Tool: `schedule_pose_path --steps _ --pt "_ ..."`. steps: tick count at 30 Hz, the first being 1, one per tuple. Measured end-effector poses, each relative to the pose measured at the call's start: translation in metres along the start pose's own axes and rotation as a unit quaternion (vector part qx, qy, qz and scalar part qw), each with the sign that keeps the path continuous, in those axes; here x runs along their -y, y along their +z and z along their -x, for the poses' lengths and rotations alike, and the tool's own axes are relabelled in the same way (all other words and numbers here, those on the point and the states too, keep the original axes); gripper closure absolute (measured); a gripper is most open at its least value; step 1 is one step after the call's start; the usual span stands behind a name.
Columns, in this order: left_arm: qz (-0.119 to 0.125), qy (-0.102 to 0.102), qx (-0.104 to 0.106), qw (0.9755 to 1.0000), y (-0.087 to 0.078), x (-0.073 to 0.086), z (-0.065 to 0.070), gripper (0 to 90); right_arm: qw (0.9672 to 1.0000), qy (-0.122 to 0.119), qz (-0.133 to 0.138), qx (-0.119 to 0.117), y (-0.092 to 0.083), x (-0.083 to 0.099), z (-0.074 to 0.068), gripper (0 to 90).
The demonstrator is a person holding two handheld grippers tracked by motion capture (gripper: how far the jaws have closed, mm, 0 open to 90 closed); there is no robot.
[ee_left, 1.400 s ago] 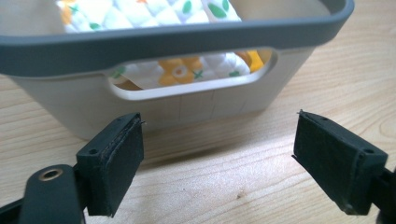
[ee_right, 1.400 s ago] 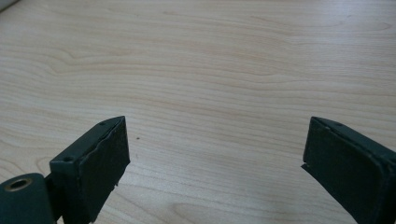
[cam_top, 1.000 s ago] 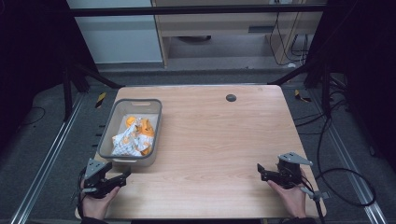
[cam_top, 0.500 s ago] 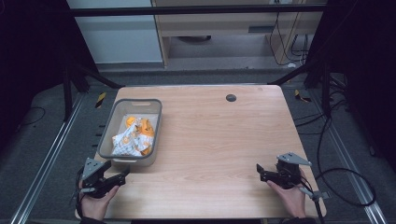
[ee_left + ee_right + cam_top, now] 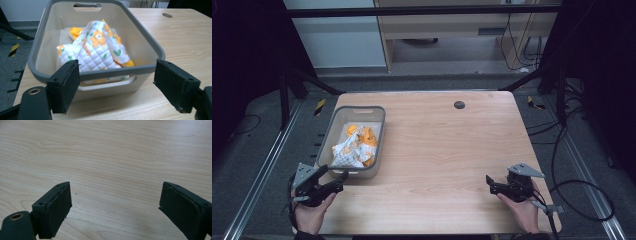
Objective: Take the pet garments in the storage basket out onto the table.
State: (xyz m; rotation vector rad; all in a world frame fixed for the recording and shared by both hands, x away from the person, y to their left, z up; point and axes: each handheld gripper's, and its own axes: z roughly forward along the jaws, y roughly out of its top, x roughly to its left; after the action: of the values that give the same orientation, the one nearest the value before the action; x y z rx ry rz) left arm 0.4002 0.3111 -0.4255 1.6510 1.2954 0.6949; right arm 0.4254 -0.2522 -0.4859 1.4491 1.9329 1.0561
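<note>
1. Step in hand, as judged: approach. The left gripper (image 5: 337, 181) sits at the near end of the grey bin (image 5: 147, 47), jaws spread wide, holding nothing, aimed at the bin.
2. The quilted floral cloth (image 5: 96, 48), white with orange flowers, lies bunched inside the bin at the table's (image 5: 447, 150) left side; the bin's near wall stands between jaws and cloth.
3. The right gripper (image 5: 490, 184) rests over bare wood near the table's right front, jaws spread, empty, well apart from the bin.
4. Next move likely calls for lifting the left gripper over the rim, dropping onto a raised fold and pinching it.
</note>
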Motion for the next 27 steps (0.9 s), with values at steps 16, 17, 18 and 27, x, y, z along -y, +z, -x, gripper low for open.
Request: schedule_pose_path --steps 16,17,18,27 --pt "0.011 0.004 0.004 0.9999 0.000 -0.017 -0.001 19.7 1.0000 -0.007 -0.001 0.000 0.003 0.000 -0.001 10.6" --pt "0.011 0.004 0.004 0.9999 0.000 -0.017 -0.001 19.6 1.0000 -0.007 -0.001 0.000 0.003 0.000 -0.001 10.6" --pt "0.012 0.006 0.003 0.9999 0.001 -0.021 -0.001 19.5 1.0000 -0.007 -0.001 0.000 0.003 0.000 -0.001 10.6" --pt "0.026 0.009 0.009 0.9996 0.008 -0.041 0.000 19.4 1.0000 -0.005 -0.002 -0.002 0.002 0.000 -0.002 11.1"
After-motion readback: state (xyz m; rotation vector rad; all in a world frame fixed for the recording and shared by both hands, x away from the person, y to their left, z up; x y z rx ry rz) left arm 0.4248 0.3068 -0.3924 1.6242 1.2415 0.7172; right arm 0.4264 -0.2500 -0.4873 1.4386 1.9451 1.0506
